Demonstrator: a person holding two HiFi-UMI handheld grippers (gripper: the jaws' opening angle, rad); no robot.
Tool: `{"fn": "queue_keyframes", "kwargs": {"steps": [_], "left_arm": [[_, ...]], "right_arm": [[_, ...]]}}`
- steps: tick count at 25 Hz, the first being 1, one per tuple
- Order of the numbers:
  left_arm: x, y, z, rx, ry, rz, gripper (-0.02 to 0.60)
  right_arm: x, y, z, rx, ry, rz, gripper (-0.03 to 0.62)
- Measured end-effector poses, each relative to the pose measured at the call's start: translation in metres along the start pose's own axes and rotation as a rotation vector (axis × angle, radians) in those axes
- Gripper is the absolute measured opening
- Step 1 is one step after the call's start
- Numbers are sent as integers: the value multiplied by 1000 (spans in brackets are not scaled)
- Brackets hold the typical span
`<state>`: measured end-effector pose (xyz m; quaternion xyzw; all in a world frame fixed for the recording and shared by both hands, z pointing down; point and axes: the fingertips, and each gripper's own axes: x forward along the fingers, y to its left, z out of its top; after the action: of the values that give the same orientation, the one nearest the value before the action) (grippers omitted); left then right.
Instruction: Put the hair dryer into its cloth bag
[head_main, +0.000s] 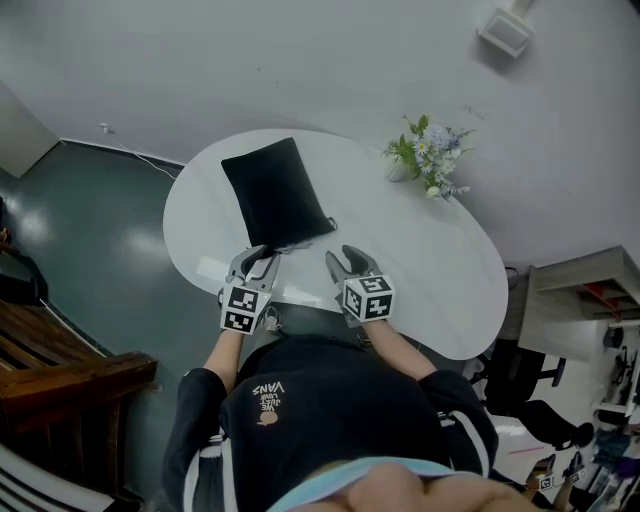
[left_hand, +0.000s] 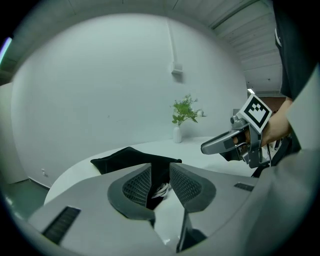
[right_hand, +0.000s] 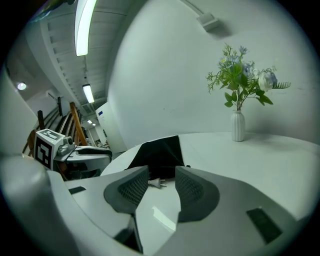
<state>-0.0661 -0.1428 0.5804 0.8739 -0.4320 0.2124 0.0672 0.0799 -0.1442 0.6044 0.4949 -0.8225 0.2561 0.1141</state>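
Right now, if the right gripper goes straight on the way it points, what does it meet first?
Probably the power plug lying on the table just before the black cloth bag; depth is unclear.

Table (head_main: 440, 270): white, oval, glossy top; stands close to wall.
Wall (head_main: 300, 60): plain pale grey; small white box (head_main: 505, 30) mounted high.
Floor (head_main: 90, 230): dark grey-green, slight sheen; thin cable (head_main: 140, 155) runs along wall base.
Vase with flowers (head_main: 430, 158): on table, near far right edge.
Wooden furniture (head_main: 60, 375): dark brown, left of table.
Shelf unit (head_main: 585, 300), black chair (head_main: 540, 410): right of table.
Ceiling strip lights (right_hand: 84, 25): lit, set in row.
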Motion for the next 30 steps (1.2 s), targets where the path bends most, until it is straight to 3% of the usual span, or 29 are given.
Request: {"fn": "queue_keyframes", "kwargs": {"steps": [4,9,18,30], "left_arm": [[-14,-13,4,-18,-41,38,72],[-34,-27,6,-67,-82,99,46],[-70,-48,5,-73,-113,192,28],[-93,-82,-2,-89,-119,201,20]], "right_arm": [[-23,0,0,-25,-29,20,121],[-50,1,-2,-34,-53,51,83],[-88,10,-13,-24,-61,108,71],[-124,20,-34,-24,-42,142,63]]}}
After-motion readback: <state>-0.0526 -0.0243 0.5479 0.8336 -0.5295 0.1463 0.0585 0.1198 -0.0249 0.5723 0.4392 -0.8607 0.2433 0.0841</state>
